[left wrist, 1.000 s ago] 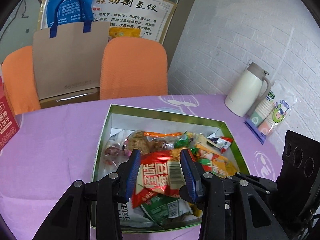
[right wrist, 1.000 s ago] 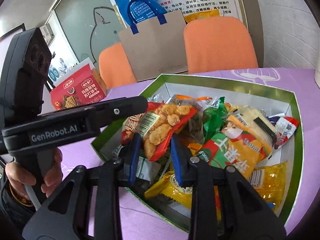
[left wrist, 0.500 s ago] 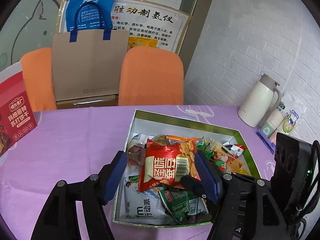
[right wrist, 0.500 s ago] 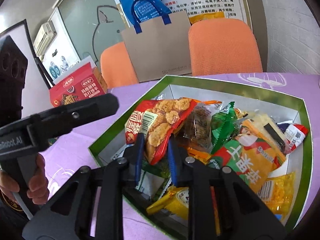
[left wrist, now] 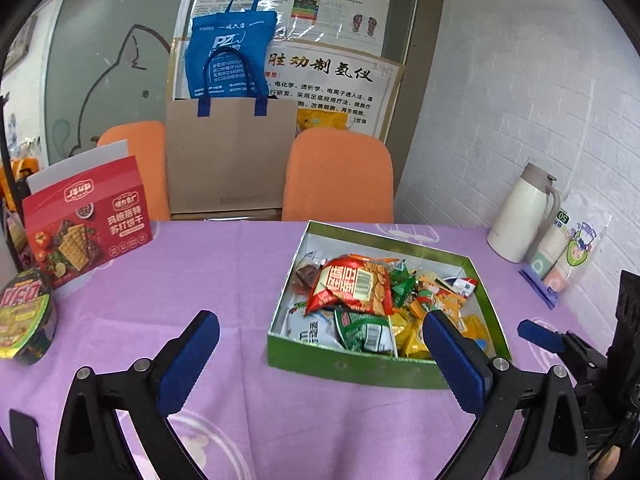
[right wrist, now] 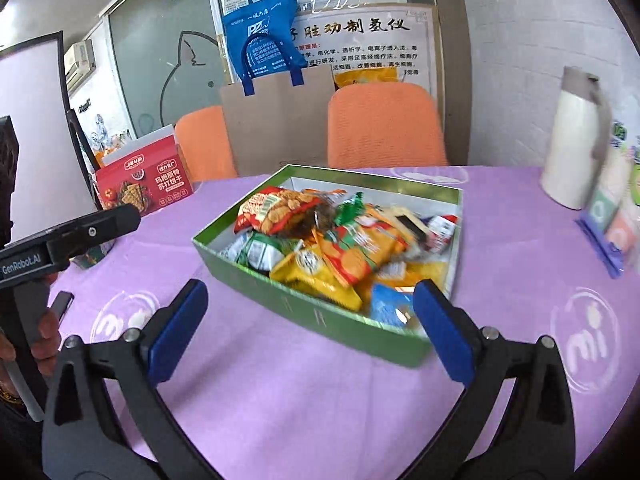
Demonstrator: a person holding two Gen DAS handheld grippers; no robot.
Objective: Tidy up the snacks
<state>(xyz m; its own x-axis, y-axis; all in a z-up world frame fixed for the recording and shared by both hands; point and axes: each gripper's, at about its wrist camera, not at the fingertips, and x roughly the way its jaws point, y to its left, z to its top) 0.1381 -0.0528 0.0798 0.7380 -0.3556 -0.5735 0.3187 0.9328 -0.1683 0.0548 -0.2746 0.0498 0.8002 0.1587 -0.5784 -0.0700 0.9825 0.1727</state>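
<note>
A green box full of several snack packets stands on the purple tablecloth. On top of the pile lies a red snack bag. My left gripper is pulled back over the cloth before the box's front wall. Its jaws are opening wide, and nothing is between them. My right gripper hangs back from the box's near corner, its jaws also opening wide, with nothing between them. Both sets of blue pads are clear of the snacks.
A red cracker box and a round noodle bowl sit at the left. A white jug and a pack of paper cups stand at the right. Two orange chairs and a paper bag are behind the table.
Both grippers let go of the red snack bag, which now lies on the pile in the box. Both opened wide and drew back and up from the box.
</note>
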